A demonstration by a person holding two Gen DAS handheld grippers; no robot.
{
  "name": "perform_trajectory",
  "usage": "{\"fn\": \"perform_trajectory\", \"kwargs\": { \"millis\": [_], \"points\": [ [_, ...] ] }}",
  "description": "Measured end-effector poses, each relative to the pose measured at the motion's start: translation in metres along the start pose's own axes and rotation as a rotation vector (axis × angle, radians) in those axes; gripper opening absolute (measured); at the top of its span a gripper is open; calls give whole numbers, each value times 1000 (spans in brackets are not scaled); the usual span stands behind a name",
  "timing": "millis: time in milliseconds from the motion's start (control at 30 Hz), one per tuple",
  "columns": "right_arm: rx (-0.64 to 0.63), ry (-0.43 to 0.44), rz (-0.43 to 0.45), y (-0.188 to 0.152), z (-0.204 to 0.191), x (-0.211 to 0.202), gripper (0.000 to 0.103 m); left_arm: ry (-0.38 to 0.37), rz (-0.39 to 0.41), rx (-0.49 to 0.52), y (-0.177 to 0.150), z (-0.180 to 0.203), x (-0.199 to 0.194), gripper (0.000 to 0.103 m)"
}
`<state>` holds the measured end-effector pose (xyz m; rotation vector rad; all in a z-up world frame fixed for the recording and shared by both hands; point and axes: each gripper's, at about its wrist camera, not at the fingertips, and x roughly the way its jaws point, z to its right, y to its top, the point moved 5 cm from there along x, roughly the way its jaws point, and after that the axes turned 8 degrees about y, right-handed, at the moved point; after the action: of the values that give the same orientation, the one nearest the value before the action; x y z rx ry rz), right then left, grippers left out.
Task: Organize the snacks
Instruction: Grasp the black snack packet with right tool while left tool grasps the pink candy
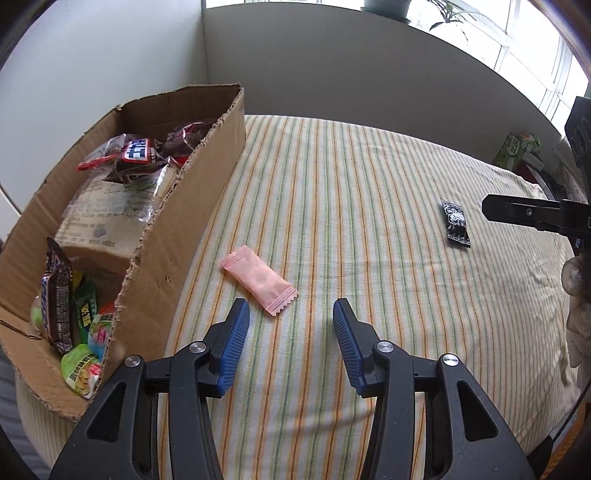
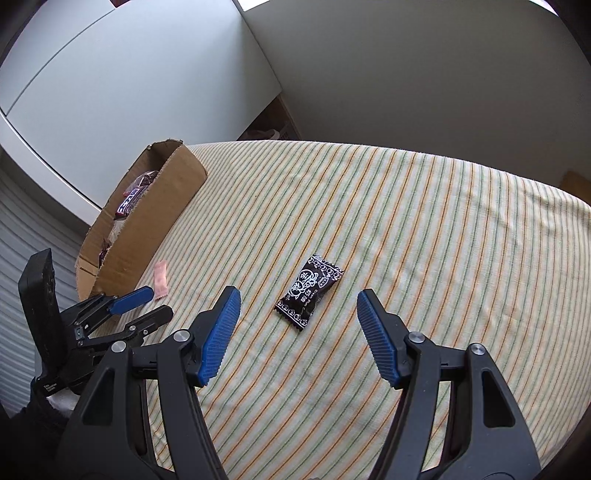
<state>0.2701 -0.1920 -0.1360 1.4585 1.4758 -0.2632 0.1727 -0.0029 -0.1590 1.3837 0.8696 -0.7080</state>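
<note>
Cardboard box (image 1: 207, 177): stands at the left edge of the table, top open with torn rims; from the right wrist view it sits far left (image 2: 147, 221).
Box contents: a heap of wrapped snacks (image 1: 136, 155), dark chocolate-bar wrappers on top, green packets (image 1: 86, 332) in the near corner, a clear bag between them.
Pink candy (image 1: 258, 278): lies flat on the cloth just beside the box's right wall, not touching it, angled with its crimped end toward the left tool.
Left tool (image 1: 291, 314): blue pads spread apart, holding nothing, hovering just short of the pink candy; nothing lies between the pads and the wrapper.
Black candy (image 2: 309, 291): lies flat, well apart from the pink one, white print facing up; seen far right from the left wrist (image 1: 455, 223).
Right tool (image 2: 298, 299): fingers wide apart and empty, the black candy lying ahead between their tips.
Green carton (image 1: 511, 151): at the far right edge, partly hidden.
Table (image 1: 369, 184): covered by a cream cloth with green and orange stripes, slightly rumpled at the right.
Room: plain pale walls, a window (image 1: 535, 44) with a potted plant (image 1: 448, 11) at upper right.
</note>
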Motion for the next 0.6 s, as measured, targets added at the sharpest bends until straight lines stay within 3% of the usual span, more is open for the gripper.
{"fn": "perform_trajectory", "kwargs": {
  "millis": [300, 600],
  "points": [
    [19, 27, -39, 2, 2, 17, 68, 6, 14, 24, 12, 5, 6, 46],
    [-2, -32, -85, 10, -4, 42, 60, -1, 17, 24, 27, 9, 17, 46]
  ]
}}
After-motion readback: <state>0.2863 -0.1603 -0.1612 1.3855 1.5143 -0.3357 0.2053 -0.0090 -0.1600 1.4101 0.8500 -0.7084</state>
